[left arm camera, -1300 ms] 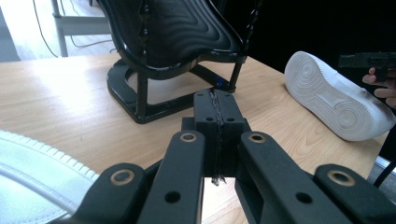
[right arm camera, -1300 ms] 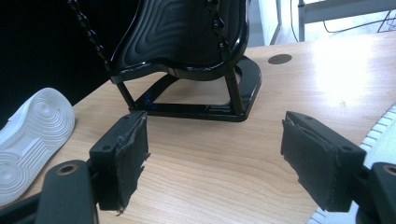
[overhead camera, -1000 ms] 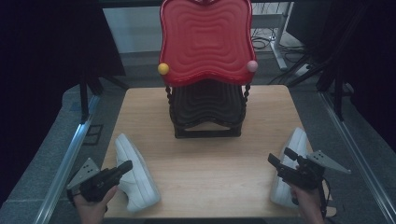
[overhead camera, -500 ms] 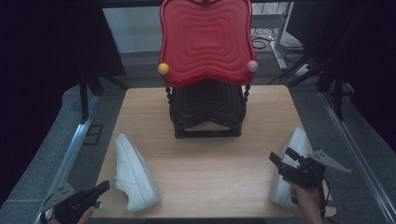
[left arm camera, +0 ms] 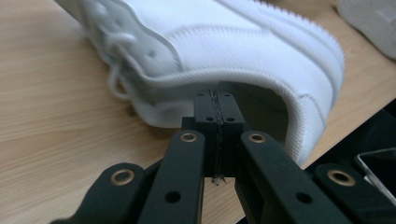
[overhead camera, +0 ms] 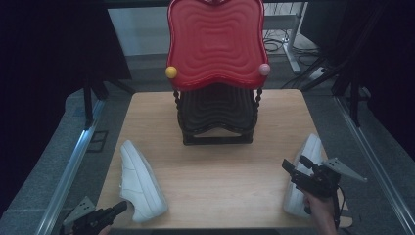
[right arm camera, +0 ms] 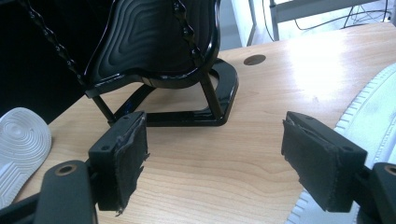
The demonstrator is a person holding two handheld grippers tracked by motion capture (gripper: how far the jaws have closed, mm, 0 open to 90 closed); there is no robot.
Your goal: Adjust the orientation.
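A white shoe (overhead camera: 139, 182) lies on the wooden table (overhead camera: 220, 171) at the front left, heel toward me. My left gripper (overhead camera: 119, 207) sits at the table's front edge just short of that heel. In the left gripper view it (left arm camera: 218, 109) is shut, pads pressed together with nothing between them, right at the shoe's heel collar (left arm camera: 243, 56). A second white shoe (overhead camera: 307, 155) lies on its side at the right edge. My right gripper (overhead camera: 295, 162) hovers beside it, open and empty (right arm camera: 219, 156), with that shoe's sole (right arm camera: 373, 116) next to its right jaw.
A two-tier rack stands at the middle back of the table, a red wavy tray (overhead camera: 215, 41) above a black one (overhead camera: 218, 105). Its black base frame (right arm camera: 187, 116) lies ahead of the right gripper. The other shoe's sole (right arm camera: 21, 135) shows at far left.
My left gripper pulled back from beside the left shoe to the table's front edge, then shifted right toward the shoe's heel. The right gripper has hardly moved.
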